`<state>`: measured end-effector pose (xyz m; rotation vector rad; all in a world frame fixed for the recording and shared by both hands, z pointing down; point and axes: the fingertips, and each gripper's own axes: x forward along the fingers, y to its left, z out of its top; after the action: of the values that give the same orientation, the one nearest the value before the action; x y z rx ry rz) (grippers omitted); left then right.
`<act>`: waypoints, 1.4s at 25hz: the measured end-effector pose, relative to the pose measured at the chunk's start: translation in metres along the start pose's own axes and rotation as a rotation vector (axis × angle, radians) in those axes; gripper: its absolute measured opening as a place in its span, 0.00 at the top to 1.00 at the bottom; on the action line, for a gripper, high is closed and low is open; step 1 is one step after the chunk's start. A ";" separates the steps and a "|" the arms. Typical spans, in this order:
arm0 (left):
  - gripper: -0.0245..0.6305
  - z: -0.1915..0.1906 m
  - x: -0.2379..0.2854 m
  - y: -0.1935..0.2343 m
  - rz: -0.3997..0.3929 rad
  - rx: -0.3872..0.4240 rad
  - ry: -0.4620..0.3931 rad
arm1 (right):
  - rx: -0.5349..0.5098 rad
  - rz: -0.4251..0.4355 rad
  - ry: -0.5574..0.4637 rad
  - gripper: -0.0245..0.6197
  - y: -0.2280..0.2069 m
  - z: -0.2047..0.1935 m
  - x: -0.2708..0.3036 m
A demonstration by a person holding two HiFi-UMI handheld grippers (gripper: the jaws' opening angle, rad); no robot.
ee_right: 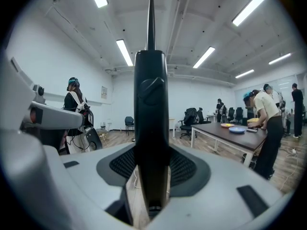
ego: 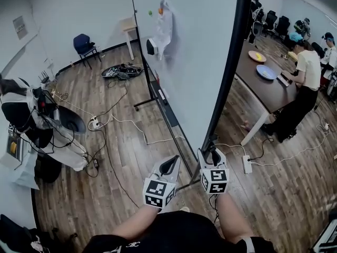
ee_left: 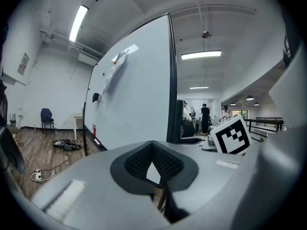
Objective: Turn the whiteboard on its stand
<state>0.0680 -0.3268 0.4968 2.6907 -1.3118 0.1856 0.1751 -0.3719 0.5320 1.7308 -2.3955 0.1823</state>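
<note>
The tall whiteboard (ego: pixel 195 51) stands edge-on in front of me in the head view, its black side frame (ego: pixel 234 62) running down to the stand. My right gripper (ego: pixel 212 154) is shut on the low end of that frame. In the right gripper view the frame (ee_right: pixel 150 104) rises straight up between the pads of this gripper (ee_right: pixel 151 171). My left gripper (ego: pixel 171 162) hangs just left of the frame, shut and empty, not touching the board. From the left gripper (ee_left: pixel 153 164) the white face of the whiteboard (ee_left: pixel 134 104) shows ahead.
A white cloth (ego: pixel 162 28) hangs on the board's face. The stand's lower rail (ego: pixel 163 101) runs along the wooden floor. Cables (ego: pixel 122 70) and a power strip (ego: pixel 246 164) lie on the floor. To the right are a dark table (ego: pixel 263 83) and a person (ego: pixel 303 73). Equipment (ego: pixel 31 120) stands left.
</note>
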 end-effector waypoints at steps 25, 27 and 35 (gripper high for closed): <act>0.95 -0.022 -0.112 -0.062 0.009 -0.026 -0.023 | 0.017 -0.066 0.004 0.65 0.031 -0.026 -0.121; 0.95 -0.028 -0.119 -0.068 0.010 -0.034 -0.018 | 0.017 -0.072 -0.003 0.65 0.034 -0.027 -0.130; 0.95 -0.053 -0.163 -0.113 0.003 -0.054 -0.006 | 0.016 -0.080 -0.014 0.65 0.054 -0.038 -0.177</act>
<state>0.0544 -0.1225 0.5123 2.6462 -1.3035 0.1407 0.1811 -0.1835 0.5309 1.8368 -2.3355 0.1795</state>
